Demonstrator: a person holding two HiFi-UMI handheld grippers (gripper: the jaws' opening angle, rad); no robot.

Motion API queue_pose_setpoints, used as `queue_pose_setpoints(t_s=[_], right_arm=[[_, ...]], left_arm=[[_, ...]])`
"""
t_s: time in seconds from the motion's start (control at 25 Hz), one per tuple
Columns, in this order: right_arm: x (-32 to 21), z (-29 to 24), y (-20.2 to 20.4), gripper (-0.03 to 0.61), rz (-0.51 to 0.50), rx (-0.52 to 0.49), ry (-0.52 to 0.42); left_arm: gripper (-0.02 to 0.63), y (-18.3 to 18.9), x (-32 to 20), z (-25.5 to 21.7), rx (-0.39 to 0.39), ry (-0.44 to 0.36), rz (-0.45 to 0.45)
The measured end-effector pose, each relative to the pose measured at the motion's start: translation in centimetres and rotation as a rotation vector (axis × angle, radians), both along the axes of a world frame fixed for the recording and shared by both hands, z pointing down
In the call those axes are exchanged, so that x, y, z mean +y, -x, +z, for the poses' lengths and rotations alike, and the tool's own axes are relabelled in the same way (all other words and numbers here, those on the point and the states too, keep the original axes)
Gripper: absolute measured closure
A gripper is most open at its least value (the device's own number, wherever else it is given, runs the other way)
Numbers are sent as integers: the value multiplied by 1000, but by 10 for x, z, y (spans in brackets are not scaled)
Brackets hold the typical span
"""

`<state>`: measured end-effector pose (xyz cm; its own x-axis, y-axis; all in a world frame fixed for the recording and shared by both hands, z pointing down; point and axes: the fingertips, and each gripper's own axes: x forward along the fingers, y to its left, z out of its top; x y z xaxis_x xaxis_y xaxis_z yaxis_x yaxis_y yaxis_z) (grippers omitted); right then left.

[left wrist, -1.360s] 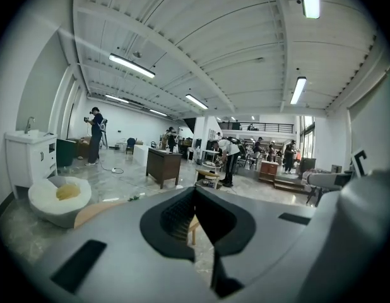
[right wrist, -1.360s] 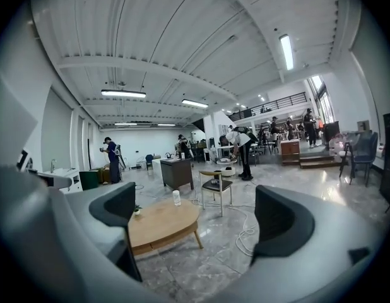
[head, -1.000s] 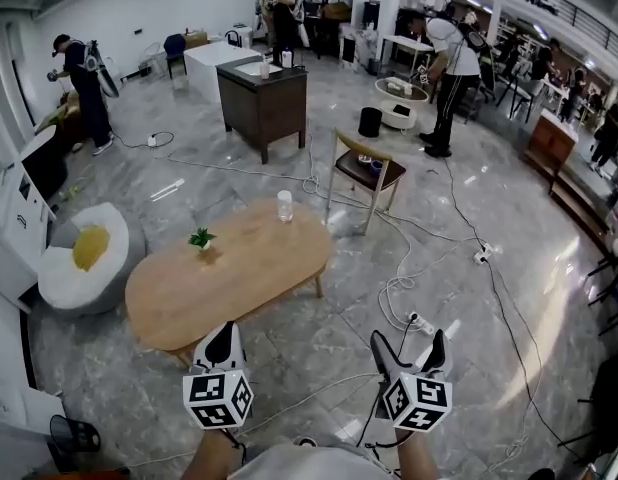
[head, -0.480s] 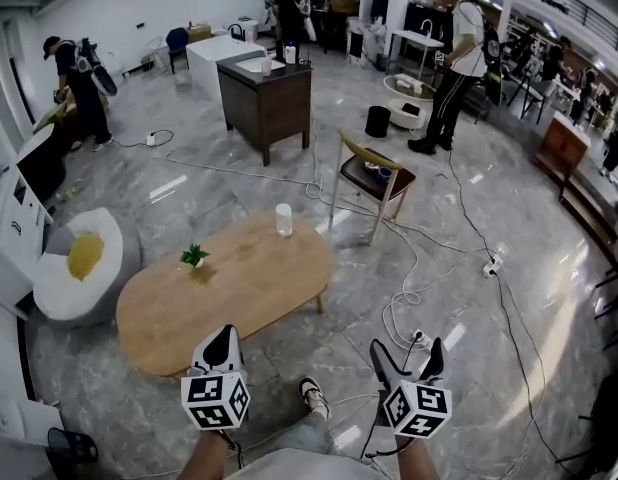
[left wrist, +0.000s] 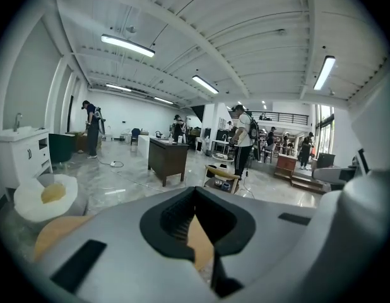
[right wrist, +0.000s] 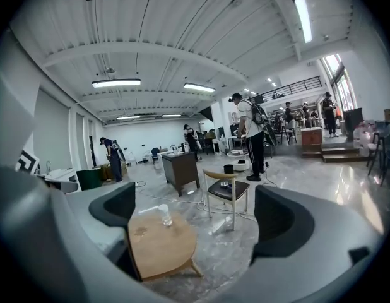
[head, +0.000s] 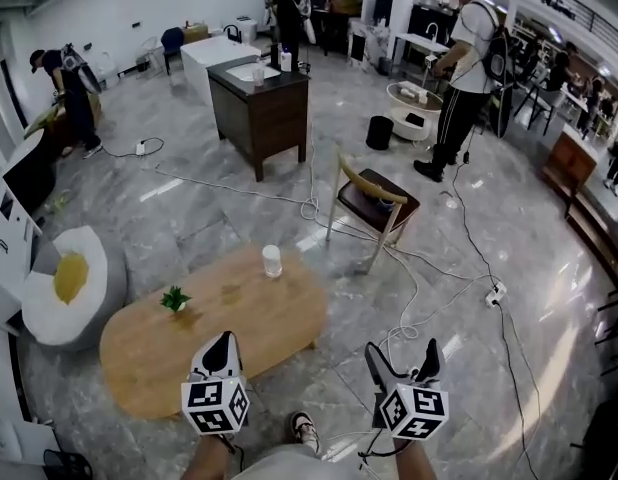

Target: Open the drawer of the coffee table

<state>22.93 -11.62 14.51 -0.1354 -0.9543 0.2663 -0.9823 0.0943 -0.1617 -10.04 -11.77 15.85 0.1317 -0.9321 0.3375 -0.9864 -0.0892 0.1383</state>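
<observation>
The oval wooden coffee table [head: 209, 340] stands on the marble floor just ahead of me, with a small green plant [head: 174, 298] and a white cup [head: 272, 260] on top. No drawer front shows in any view. My left gripper [head: 221, 352] hovers over the table's near edge, its jaws together with nothing in them. My right gripper [head: 402, 360] hangs over the floor to the right of the table, jaws apart and empty. In the right gripper view [right wrist: 201, 226] the table's end [right wrist: 160, 245] and the cup [right wrist: 164, 215] lie ahead on the left. In the left gripper view [left wrist: 198, 223] a bit of tabletop [left wrist: 55, 233] shows.
A wooden chair [head: 375, 204] stands beyond the table's right end. Cables [head: 414, 303] trail over the floor to the right. A white pouf with a yellow cushion [head: 65, 284] sits left of the table. A dark cabinet [head: 261, 108] and several people are farther back.
The table has slid left and nearer in the head view as the person walked forward; a shoe now shows below. Both grippers keep their poses and states.
</observation>
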Motion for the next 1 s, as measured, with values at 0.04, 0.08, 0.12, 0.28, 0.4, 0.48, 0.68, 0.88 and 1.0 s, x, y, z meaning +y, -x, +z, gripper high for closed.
queue_pose_setpoints(t_s=[0.04,0.08,0.12,0.28,0.4,0.48,0.68,0.88,1.0], right_arm=[[-13,2,0,-9,-6,3,4],[-25,4,-1,-9,-11,6,10],[-37,6,-2,-9,-15,8,15],[-73,10,-3,-9,-33,13,28],[-92,13,-1,-9,-52,25,45],[-101,14,3,-9,-70,25,62],[-123,16,21,-9,-160,29,73],[-158,15,45,-9,-294,18,65],[-182,12,60,-9,-406,20,59]], left_arm=[[623,1,-11,3,2,7,-7],[623,1,-21,6,4,15,-13],[623,1,-30,9,7,23,-18],[623,2,-56,23,16,51,-38],[623,3,-68,30,29,68,-56],[623,6,-72,31,40,74,-74],[623,13,-71,33,54,78,-138],[623,13,-70,20,50,42,-234],[623,12,-62,16,41,43,-322]])
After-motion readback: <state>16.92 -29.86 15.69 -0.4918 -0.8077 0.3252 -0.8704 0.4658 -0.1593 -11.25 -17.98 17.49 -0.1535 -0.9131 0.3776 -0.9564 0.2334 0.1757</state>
